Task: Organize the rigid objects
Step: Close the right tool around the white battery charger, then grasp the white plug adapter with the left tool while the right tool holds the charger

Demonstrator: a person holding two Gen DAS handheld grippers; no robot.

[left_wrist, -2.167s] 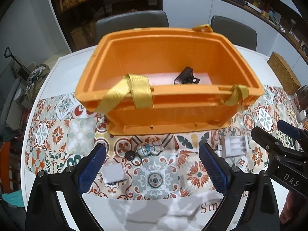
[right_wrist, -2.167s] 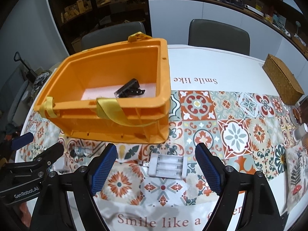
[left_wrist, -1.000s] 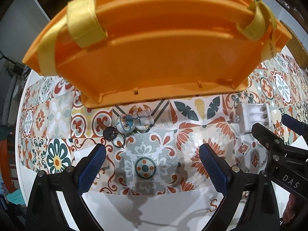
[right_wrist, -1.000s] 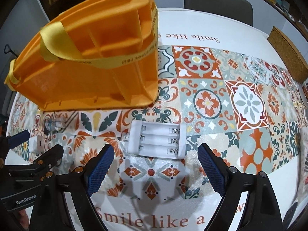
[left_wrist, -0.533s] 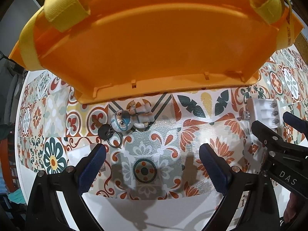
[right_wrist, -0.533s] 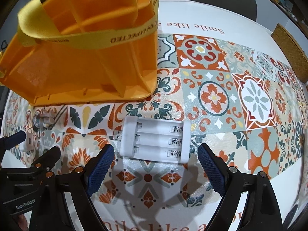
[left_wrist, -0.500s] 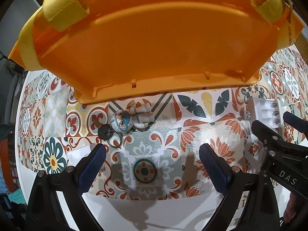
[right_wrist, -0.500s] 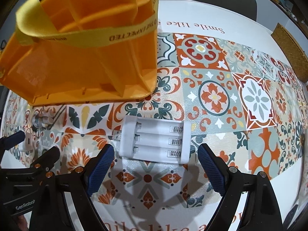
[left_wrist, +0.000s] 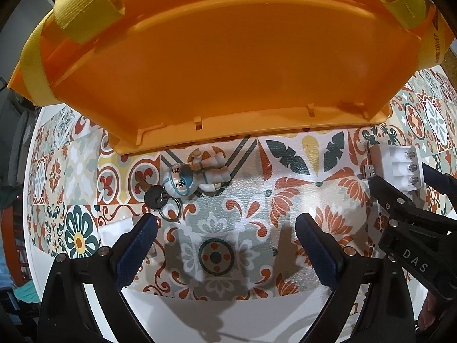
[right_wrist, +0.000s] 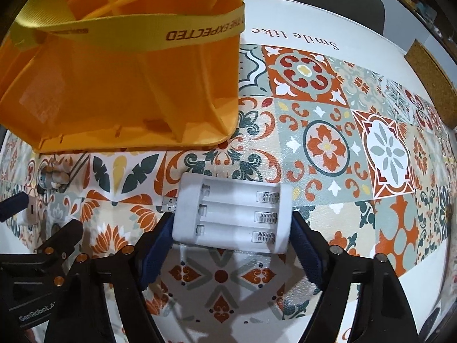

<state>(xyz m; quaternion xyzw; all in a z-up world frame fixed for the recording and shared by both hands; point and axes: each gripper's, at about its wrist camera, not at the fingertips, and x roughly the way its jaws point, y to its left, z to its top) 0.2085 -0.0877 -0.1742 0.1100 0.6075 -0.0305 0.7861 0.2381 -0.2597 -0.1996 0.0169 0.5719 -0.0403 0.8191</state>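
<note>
**Right fingers closing around the white battery charger**

The right gripper points steeply down at the patterned tabletop, and its blue-padded fingers are closing with the white battery charger between them. The pads sit right at the charger's two short ends; whether they press on it yet cannot be told.

The charger lies flat just in front of the orange crate, its USB plug pointing left.

The left gripper hangs to the left with its fingers spread wide and nothing between them. Just beyond its tips, close against the crate's near wall, lies a small figurine keychain with a black key on its ring.
</note>
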